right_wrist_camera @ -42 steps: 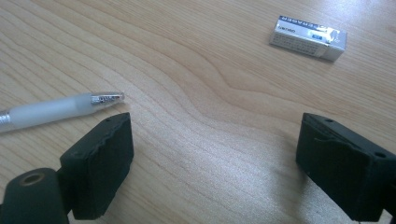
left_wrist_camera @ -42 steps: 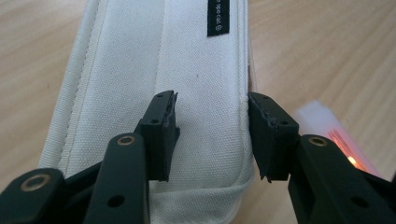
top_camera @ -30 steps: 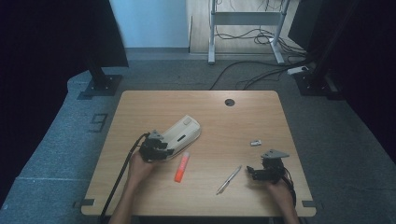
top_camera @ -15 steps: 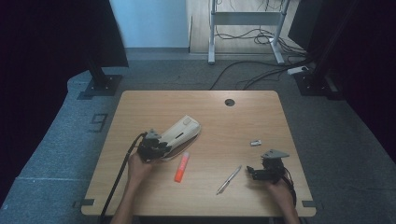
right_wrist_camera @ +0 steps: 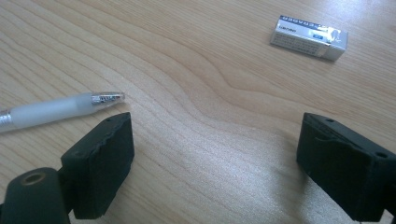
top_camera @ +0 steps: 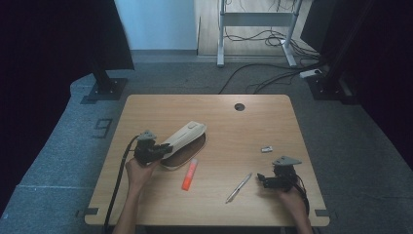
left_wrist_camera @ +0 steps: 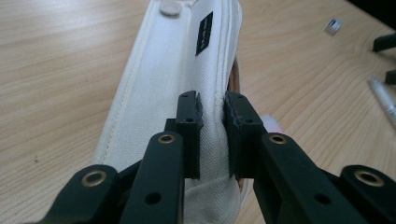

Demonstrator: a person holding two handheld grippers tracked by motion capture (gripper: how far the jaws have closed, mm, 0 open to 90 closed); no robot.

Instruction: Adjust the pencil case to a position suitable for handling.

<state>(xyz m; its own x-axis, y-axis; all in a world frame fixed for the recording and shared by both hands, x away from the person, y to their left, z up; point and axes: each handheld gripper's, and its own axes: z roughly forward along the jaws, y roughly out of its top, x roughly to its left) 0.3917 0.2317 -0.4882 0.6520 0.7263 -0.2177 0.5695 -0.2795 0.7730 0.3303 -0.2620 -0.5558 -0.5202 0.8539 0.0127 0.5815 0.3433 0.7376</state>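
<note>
Left of centre in the high view, the white canvas pencil case (top_camera: pixel 184 138) has its near end pinched by the left gripper (top_camera: pixel 155 151), whose fingers (left_wrist_camera: pixel 189 125) have just closed on a fold of fabric. Its long axis runs away toward the upper right. The right gripper (top_camera: pixel 267 181), fingers spread, rests on the table (top_camera: pixel 253 122) lower right, beside the pen (top_camera: pixel 238 187).

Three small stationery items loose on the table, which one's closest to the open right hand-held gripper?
The pen, tip just off the right hand-held gripper. The boxed eraser lies farther up the table; the orange marker sits over by the pencil case.
</note>
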